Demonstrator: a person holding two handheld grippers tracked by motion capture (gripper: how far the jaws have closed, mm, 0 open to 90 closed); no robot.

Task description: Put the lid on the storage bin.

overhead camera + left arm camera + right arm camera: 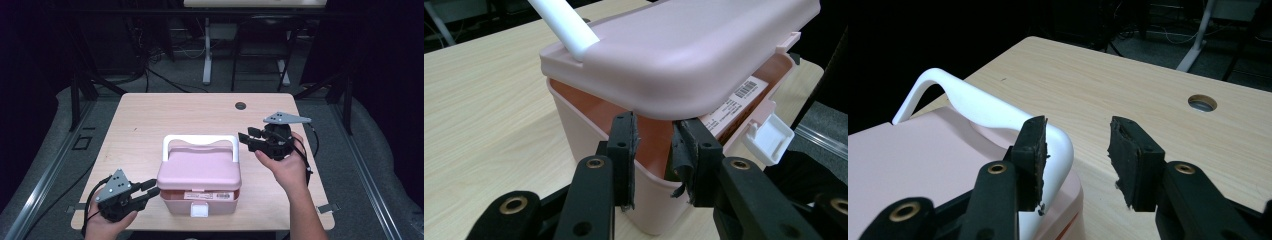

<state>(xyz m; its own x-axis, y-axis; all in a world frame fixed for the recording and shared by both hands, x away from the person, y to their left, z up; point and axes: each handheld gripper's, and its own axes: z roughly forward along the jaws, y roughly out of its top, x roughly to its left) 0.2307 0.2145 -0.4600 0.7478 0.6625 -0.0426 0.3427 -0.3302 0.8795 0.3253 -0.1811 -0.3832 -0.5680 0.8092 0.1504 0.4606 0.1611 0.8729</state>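
Jaws of both grippers gape, gripping nothing — left gripper (148,189) at the pink box's (200,175) raised lid corner, right gripper (248,137) by its white handle (200,140) — rigid, light-looking, smooth plastic, best taken by that handle.

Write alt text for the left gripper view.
The left gripper has its open black jaws at the corner of a pink box, just under the slightly raised lid. The inside of the box looks orange-red; a white handle rises from the lid and a white latch hangs at the front. The box stands on a light wooden table.
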